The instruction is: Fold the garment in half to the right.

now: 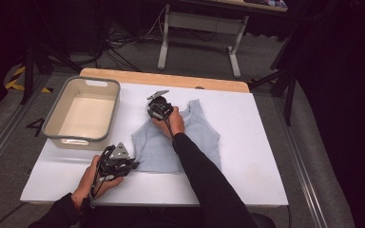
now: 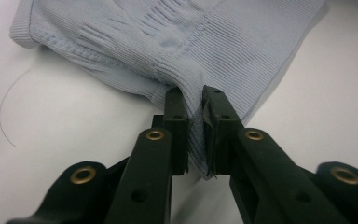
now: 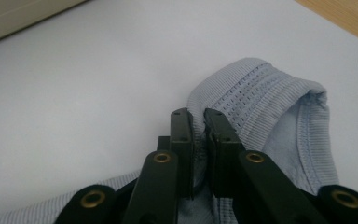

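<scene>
Fingers of both grippers are closed on fabric: the 2 black fingers of the left gripper stand almost together with a fold of the pale blue tank top pinched between them, and the 2 fingers of the right gripper clamp a ribbed shoulder strap of the same garment with only a thin gap left

From the high view, the tank top lies flat on the white table cover, near the middle of the table, with its straps toward the far edge and its hem toward the person. The left gripper sits at the near left corner of the hem, held by the left hand. The right gripper sits at the far left strap, held by the right hand, whose dark sleeve crosses over the garment

A beige plastic bin stands on the left part of the table, well apart from the hem corner and near the strap end. A wooden table edge shows beyond the white cover. In the left gripper view, a thin loose thread lies on the white surface beside the garment
</scene>
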A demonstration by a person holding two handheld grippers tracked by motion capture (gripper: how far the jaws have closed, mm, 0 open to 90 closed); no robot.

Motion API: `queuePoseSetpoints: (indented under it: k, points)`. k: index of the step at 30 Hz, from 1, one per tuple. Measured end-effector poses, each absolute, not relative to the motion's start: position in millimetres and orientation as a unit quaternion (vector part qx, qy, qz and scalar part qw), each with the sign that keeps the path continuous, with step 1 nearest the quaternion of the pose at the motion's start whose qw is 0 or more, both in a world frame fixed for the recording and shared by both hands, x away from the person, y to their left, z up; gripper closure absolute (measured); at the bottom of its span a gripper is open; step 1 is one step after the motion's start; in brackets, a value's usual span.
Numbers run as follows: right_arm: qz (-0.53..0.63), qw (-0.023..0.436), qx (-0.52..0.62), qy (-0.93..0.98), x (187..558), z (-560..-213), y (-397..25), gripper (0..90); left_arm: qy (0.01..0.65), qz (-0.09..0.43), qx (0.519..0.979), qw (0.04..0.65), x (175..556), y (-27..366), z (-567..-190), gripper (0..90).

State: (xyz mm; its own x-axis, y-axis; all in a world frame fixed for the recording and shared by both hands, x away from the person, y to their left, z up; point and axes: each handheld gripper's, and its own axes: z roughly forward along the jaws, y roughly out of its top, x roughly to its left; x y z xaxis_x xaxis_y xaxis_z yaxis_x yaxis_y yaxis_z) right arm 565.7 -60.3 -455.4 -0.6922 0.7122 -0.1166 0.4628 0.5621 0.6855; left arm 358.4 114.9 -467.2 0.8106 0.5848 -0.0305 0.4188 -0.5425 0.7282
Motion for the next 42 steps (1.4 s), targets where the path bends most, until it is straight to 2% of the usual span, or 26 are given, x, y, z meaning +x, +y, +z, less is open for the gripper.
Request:
queuePoseSetpoints:
  k: [9,24,42]
  points:
    - [0.319,0.212,0.322,0.866,565,-451,-58,85.3,0.282,0.156,0.872,0.367,353,118,-463,84.0]
    - [0.355,0.226,0.304,0.855,558,-424,-41,85.3,0.292,0.179,0.864,0.369,346,135,-455,84.0]
    - [0.395,0.283,0.296,0.823,548,-411,-42,85.2,0.297,0.243,0.834,0.396,335,133,-449,84.2]
